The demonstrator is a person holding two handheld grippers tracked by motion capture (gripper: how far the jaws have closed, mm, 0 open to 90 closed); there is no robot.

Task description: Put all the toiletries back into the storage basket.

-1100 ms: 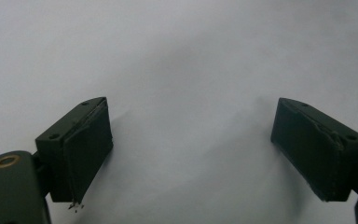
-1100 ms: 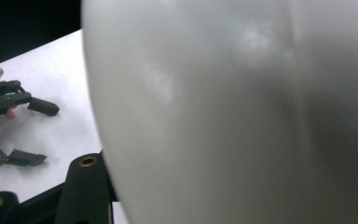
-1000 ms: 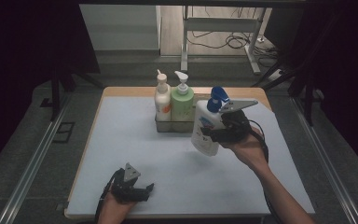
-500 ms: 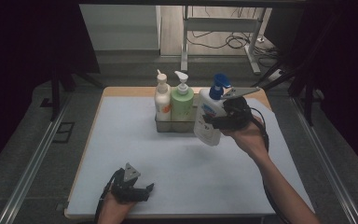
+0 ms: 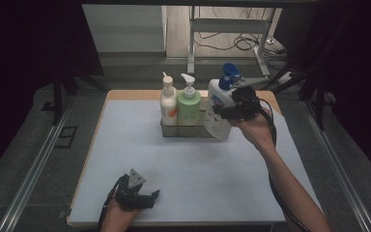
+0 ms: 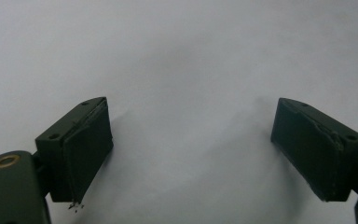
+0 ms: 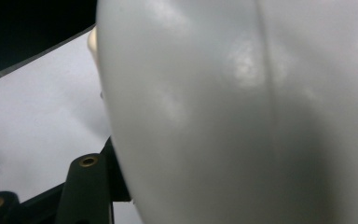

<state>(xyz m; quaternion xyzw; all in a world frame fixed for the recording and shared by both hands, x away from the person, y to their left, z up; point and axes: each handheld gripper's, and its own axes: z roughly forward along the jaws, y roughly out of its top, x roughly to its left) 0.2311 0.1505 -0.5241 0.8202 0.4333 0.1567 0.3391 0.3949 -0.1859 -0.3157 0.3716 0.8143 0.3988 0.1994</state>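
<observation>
The right hand-held gripper (image 5: pixel 222 112) is clamped on a big white pump bottle with a blue top (image 5: pixel 220 99). It holds the bottle up in the air, just to the right of a small metal tray (image 5: pixel 186 131) at the far side of the table (image 5: pixel 198 169). The bottle leans a little, and its bottom is near the tray's right end. In the right gripper view, the white bottle (image 7: pixel 242 112) sits very close, right between the black jaws.

Two more bottles stand up in the tray, side by side and touching. One is a white pump bottle with an orange label (image 5: pixel 168 102). The other is a green pump bottle (image 5: pixel 189 104).

The left hand-held gripper (image 5: pixel 147 198) rests low at the near edge of the table, far from the bottles. Its jaws are wide apart with nothing between them, and the left gripper view looks down at the plain white table top (image 6: pixel 186 70).
</observation>
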